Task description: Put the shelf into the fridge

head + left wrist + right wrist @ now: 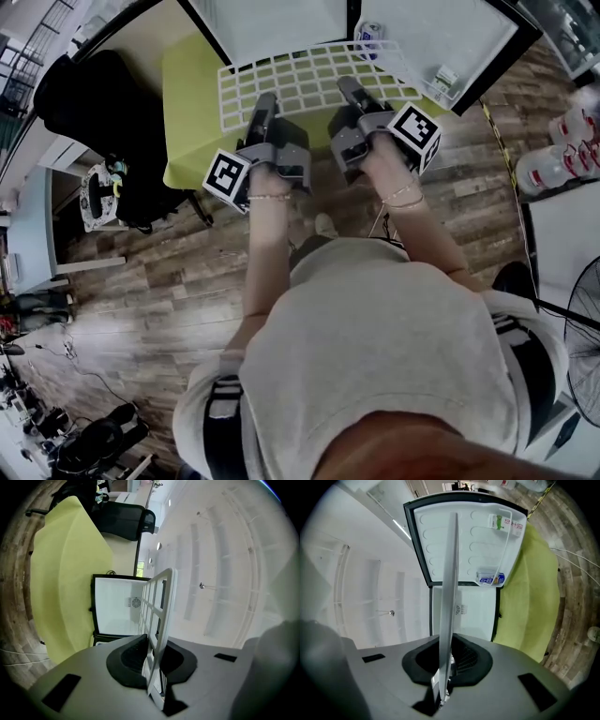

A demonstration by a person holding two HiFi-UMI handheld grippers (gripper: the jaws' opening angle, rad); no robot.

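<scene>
The shelf (309, 80) is up in the air, flat, right in front of the open fridge (272, 26). It is white with lots of little squares. The fridge sits on a yellow cloth (192, 103). Its door (450, 33) is swung wide to the right, with 2 small things in its pockets.

The left claw (265, 98) is clenched on the near edge of the shelf. The right claw (349, 86) is clenched on that same edge, just beside it. So 2 claws carry 1 shelf.

From the left claw's camera, the shelf (161, 602) stands thin between the jaws and points at the white inside of the fridge (115, 606). From the right claw's camera, it (449, 588) does the same.

Done: the door is open and the shelf is picked up and lined up. Its far edge is at the fridge's mouth; I cannot tell if it is in a bit. Left: push it all the way in, then let go.
</scene>
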